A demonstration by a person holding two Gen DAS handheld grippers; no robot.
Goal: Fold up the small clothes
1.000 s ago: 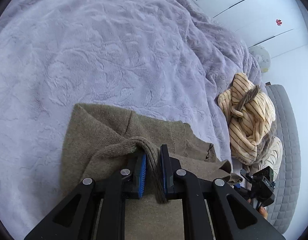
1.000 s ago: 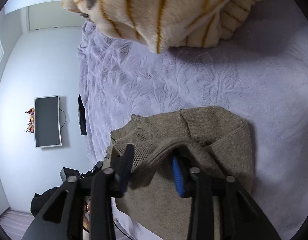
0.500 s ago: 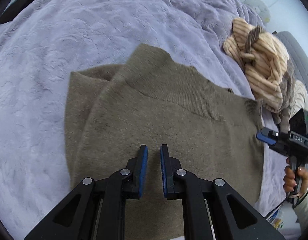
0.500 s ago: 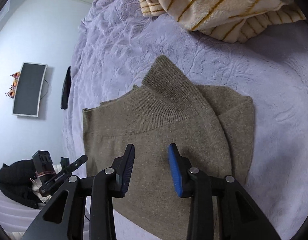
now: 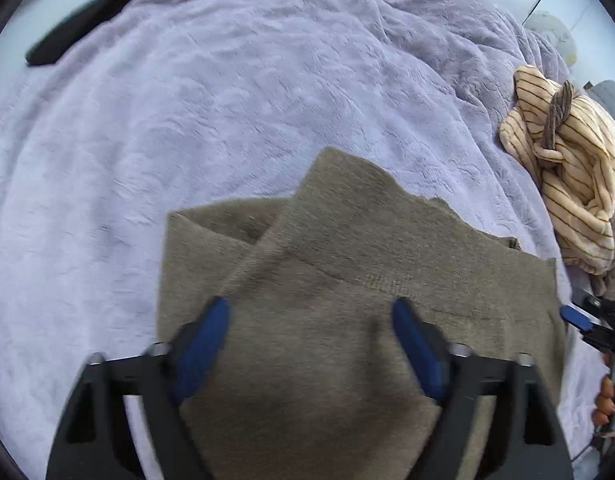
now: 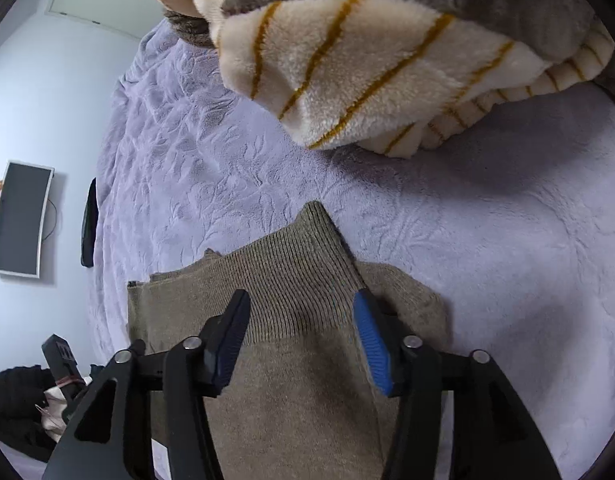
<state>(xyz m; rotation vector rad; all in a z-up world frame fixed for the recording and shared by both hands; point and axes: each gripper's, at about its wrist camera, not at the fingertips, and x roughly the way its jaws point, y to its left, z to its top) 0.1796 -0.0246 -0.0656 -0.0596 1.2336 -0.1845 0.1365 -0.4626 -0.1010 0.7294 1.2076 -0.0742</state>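
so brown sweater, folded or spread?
Folded. The brown sweater lies flat on the bed, its ribbed edge doubled over lower layers.

both wrist views look steeply down, close over the sweater (image 5: 347, 280) (image 6: 291, 280) on the bed (image 5: 187, 120) (image 6: 507, 260); both share the striped blanket (image 5: 567, 168) (image 6: 367, 72), at 2 and 12 o'clock.

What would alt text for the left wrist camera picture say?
An open left gripper hovers over a folded olive-brown knit sweater lying on a lavender blanket. A cream striped fleece garment is bunched at the right.
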